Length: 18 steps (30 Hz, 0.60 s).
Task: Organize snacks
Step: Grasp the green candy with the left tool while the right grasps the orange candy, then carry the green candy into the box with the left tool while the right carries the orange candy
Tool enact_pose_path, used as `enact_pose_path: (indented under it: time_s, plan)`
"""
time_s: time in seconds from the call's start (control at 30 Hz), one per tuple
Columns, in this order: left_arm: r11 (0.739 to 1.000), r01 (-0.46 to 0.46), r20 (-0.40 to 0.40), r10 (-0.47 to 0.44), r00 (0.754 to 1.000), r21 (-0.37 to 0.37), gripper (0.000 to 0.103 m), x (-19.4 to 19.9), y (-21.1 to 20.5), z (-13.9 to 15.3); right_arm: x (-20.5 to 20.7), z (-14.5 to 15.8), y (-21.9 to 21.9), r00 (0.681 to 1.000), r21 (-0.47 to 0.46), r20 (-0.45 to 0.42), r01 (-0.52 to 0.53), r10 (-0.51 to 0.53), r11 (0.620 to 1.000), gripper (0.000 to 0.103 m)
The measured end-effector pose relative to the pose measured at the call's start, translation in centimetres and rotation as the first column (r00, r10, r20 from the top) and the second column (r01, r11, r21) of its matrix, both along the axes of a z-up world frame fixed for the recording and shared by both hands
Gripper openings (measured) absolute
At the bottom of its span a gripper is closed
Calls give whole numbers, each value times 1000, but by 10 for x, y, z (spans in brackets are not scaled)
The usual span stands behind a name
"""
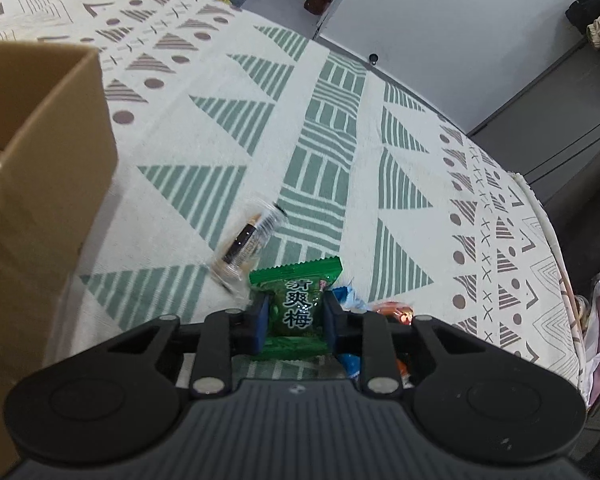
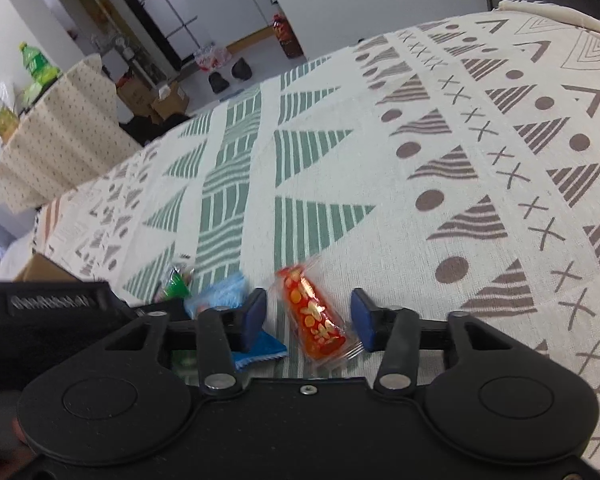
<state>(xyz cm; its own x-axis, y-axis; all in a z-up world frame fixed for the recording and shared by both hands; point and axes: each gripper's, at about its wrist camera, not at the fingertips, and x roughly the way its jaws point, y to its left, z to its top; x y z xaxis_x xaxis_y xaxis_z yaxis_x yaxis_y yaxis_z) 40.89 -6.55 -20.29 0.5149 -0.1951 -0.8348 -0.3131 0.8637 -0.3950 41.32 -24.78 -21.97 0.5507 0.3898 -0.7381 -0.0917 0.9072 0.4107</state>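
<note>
In the left wrist view my left gripper [image 1: 295,312] is shut on a green plum candy packet [image 1: 296,304], its blue pads pressing both sides. A clear-wrapped dark snack [image 1: 249,245] lies just ahead to the left, blurred. A blue wrapper [image 1: 350,298] and a red-orange wrapper [image 1: 396,310] peek out on the right. In the right wrist view my right gripper [image 2: 309,316] stands open around a red and gold candy [image 2: 314,320] lying on the cloth between the pads. A blue wrapper [image 2: 224,294] lies under the left finger, and the green packet [image 2: 176,284] is further left.
A patterned cloth [image 1: 340,120] covers the table. An open cardboard box [image 1: 40,152] stands at the left. The left gripper's body [image 2: 40,312] fills the right wrist view's lower left. The table's edge [image 1: 548,216] curves away on the right, with the floor beyond.
</note>
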Motion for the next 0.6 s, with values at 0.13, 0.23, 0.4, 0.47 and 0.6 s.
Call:
enact_pose_path:
  time_s: [0.13, 0.23, 0.4, 0.47, 0.6]
  plan:
    - [1000, -2, 9, 2, 1000, 13, 26, -5, 0, 7, -3, 1, 1, 1000, -33, -26, -13, 12, 999, 23]
    - [1000, -2, 15, 2, 1000, 21, 26, -12, 0, 14, -5, 4, -3, 999, -10, -50, -2, 2, 1000, 20]
    - [999, -8, 30, 7, 1000, 31, 26, -22, 4, 28, -14, 13, -2, 999, 7, -50, 2, -1, 1000, 19]
    - [999, -11, 41, 9, 999, 39, 26, -25, 6, 37, -18, 20, 0, 999, 11, -35, -3, 3, 1000, 19]
    - [998, -17, 67, 13, 998, 62, 26, -34, 11, 54, -23, 33, 3, 1000, 31, -9, -4, 4, 1000, 19]
